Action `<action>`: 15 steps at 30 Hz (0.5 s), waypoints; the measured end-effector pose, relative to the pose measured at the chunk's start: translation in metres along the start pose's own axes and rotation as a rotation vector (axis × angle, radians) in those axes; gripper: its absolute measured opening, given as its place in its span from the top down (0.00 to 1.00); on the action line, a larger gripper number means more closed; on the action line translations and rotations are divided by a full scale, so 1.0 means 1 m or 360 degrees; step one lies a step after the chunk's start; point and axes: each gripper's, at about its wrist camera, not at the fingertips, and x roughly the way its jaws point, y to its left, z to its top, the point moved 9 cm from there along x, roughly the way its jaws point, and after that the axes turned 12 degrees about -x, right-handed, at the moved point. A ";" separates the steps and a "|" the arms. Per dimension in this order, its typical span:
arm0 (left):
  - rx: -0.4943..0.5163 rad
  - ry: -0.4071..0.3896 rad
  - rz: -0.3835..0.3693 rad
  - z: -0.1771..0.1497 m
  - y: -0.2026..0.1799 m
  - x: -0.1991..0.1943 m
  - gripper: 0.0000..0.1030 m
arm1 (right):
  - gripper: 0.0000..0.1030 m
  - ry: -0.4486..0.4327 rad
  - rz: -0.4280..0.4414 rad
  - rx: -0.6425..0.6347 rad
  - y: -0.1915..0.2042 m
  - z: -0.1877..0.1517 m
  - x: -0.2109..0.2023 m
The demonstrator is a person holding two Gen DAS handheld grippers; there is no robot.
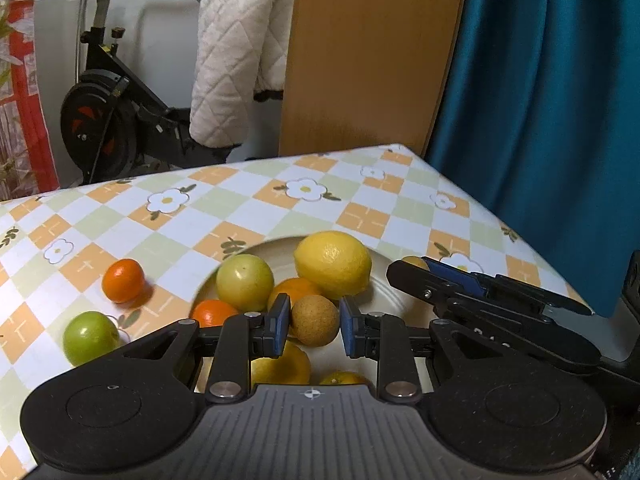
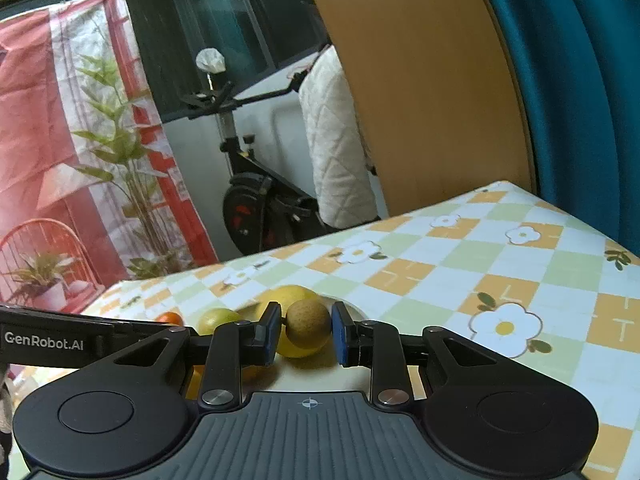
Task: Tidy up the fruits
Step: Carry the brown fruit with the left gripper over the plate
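Between my left gripper's [image 1: 314, 326] blue pads sits a small brown round fruit [image 1: 314, 321], and the jaws are closed in as far as they go around it, so I judge it held. My right gripper [image 2: 304, 330] shows the same: narrow jaws, pads against a second brown round fruit [image 2: 309, 324]. Both grippers hang over a pale plate [image 1: 400, 300] near the table's right edge, the right gripper's black body crossing the plate's right side in the left view. On the plate lie a large lemon [image 1: 333, 264] at the far side, a yellow-green apple-like fruit [image 1: 245, 282] to its left, an orange [image 1: 296, 290] between them, a small tangerine [image 1: 212, 314] by the near-left rim, and more yellow fruit partly hidden under my left fingers. Off the plate, on the checked flower-print tablecloth [image 1: 360, 216], a tangerine [image 1: 123, 280] and a green fruit [image 1: 91, 338] sit to the left, apart from each other. By my reading the job is well along: most fruit is gathered, two pieces are in hand over the plate, and two loose ones remain.
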 end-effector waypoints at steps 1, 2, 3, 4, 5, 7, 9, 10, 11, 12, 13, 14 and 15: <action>0.0004 0.0010 0.0006 -0.001 0.000 0.002 0.73 | 0.76 0.0021 -0.0006 -0.0004 -0.002 -0.003 0.003; 0.0007 0.0019 0.0011 -0.002 -0.001 0.004 0.73 | 0.76 0.0031 0.0000 -0.0003 -0.002 -0.004 0.006; 0.0010 0.0026 0.0016 -0.002 -0.001 0.005 0.73 | 0.76 0.0031 0.0002 -0.0042 0.000 -0.004 0.007; 0.0013 0.0033 0.0018 -0.003 -0.002 0.005 0.73 | 0.76 0.0038 -0.0005 -0.0091 0.003 -0.004 0.008; 0.0014 0.0040 0.0017 -0.004 -0.002 0.005 0.73 | 0.76 0.0052 -0.0005 -0.0118 0.004 -0.004 0.010; 0.0017 0.0055 0.0013 -0.006 -0.004 0.006 0.73 | 0.76 0.0069 0.0003 -0.0118 0.007 -0.005 0.010; 0.0024 0.0073 0.0014 -0.007 -0.006 0.011 0.73 | 0.76 0.0071 0.0011 -0.0119 0.009 -0.006 0.009; 0.0020 0.0079 0.0023 -0.008 -0.006 0.012 0.73 | 0.76 0.0073 0.0019 -0.0121 0.010 -0.006 0.009; 0.0015 0.0084 0.0030 -0.009 -0.005 0.014 0.73 | 0.76 0.0080 0.0012 -0.0119 0.010 -0.006 0.010; 0.0010 0.0083 0.0029 -0.009 -0.004 0.014 0.73 | 0.76 0.0084 0.0018 -0.0108 0.010 -0.007 0.010; 0.0010 0.0081 0.0030 -0.008 -0.004 0.014 0.73 | 0.76 0.0084 0.0021 -0.0101 0.009 -0.007 0.009; 0.0010 0.0078 0.0032 -0.008 -0.004 0.014 0.73 | 0.76 0.0085 0.0018 -0.0099 0.009 -0.007 0.009; 0.0010 0.0077 0.0033 -0.008 -0.004 0.014 0.73 | 0.76 0.0090 0.0015 -0.0096 0.009 -0.008 0.009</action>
